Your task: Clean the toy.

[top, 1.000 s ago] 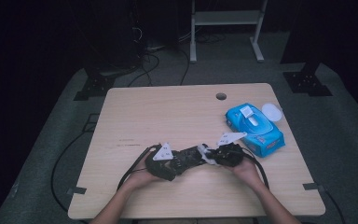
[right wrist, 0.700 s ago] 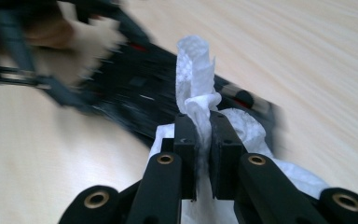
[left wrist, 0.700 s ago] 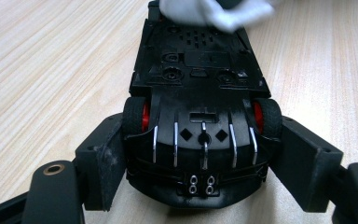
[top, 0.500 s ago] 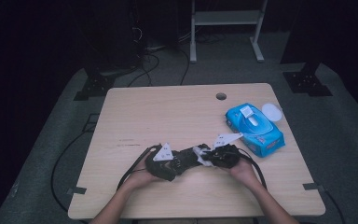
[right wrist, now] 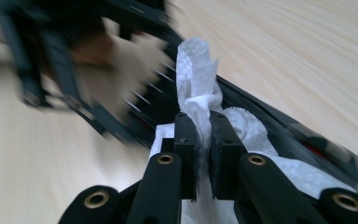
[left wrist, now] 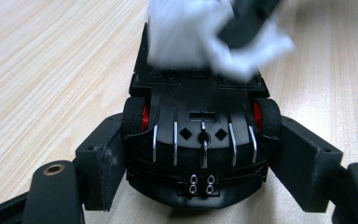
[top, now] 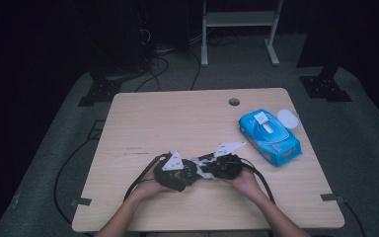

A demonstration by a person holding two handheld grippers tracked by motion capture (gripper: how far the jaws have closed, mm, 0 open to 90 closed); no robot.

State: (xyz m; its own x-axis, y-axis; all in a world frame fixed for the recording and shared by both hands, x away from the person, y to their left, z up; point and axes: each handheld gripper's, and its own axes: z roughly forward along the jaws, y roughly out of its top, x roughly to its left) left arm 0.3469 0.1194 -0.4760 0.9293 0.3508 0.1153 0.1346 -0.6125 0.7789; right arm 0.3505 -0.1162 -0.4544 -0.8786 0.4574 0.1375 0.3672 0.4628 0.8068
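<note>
Left claw [left wrist: 200,186] clamping black toy car [left wrist: 200,140], underside up, near-centre desk [top: 177,118]. Right claw [right wrist: 204,154] pinching white wet wipe [right wrist: 200,98], rubbing car. I'm judging cleaning mid-way; wipe pack [top: 271,136] sitting far right.

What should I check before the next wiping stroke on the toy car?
1. Left gripper clamps the toy car by both sides: ok.
2. Right gripper is shut on the white wipe: ok.
3. Wipe touches the car body: ok; it drapes over the car in the left gripper view.
4. Car rests on the table: ok.
5. Blue wipes pack sits clear of the grippers: ok.
6. How clean the car is: cannot tell; motion blur.
</note>
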